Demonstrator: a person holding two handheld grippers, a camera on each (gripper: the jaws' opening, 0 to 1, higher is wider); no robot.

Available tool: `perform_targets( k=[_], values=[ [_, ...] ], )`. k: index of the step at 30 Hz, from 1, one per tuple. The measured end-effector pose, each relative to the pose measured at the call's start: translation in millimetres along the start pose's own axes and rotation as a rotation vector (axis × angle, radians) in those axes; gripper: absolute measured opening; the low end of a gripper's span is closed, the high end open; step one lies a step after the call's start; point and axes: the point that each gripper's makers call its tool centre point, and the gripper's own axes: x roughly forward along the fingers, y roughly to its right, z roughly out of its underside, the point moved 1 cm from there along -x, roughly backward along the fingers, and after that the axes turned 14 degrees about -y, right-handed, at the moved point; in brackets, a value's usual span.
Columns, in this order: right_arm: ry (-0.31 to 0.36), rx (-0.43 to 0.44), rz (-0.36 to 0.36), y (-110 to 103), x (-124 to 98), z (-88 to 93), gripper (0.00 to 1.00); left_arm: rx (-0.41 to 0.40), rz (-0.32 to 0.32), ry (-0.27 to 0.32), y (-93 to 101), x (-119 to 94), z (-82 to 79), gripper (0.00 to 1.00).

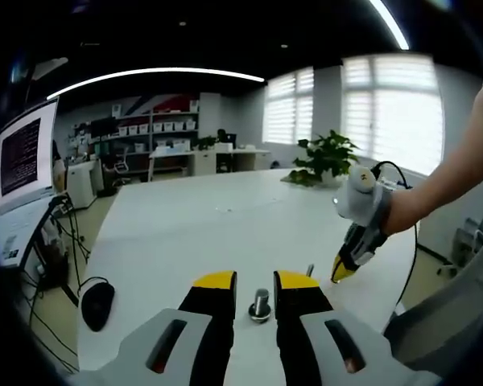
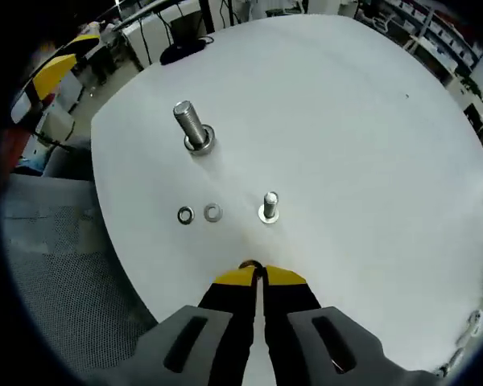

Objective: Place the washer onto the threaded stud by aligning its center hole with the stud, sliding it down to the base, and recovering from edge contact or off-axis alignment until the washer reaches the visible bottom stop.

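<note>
Table point(image 2: 370, 121): white, broad bare surface right of the hardware; its near edge curves just left of the parts.
Large stud point(image 2: 192, 127): upright, a washer already at its base.
Loose washers point(image 2: 185, 215), point(image 2: 213, 212): 2, flat, side by side, apart from both studs.
Small stud point(image 2: 269, 206): upright, right of them.
Right gripper point(image 2: 255, 275): jaws clenched together, nothing visibly between them.
Left gripper point(image 1: 255, 281): jaws released, straddling a stud point(image 1: 260, 305).

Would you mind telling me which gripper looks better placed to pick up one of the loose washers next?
Probably the right gripper. In its view the two loose washers lie on the table just ahead of its closed tips, left of the small stud. The left gripper is open, straddling a stud.
</note>
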Motion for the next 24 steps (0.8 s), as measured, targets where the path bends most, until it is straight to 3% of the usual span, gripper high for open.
perform_targets(
  k=[7,15,24],
  values=[
    [0.063,0.013,0.007,9.9,-20.3,-17.0,0.04,0.011,0.005,-0.004,3.4,0.7,0.2,0.16],
    [0.1,-0.009,0.009,6.3,-30.3,-38.9,0.04,0.014,0.006,-0.004,4.3,1.4,-0.1,0.16],
    [0.073,-0.034,0.011,3.8,-26.3,-50.4,0.04,0.01,0.006,-0.004,3.3,1.4,0.2,0.16]
  ],
)
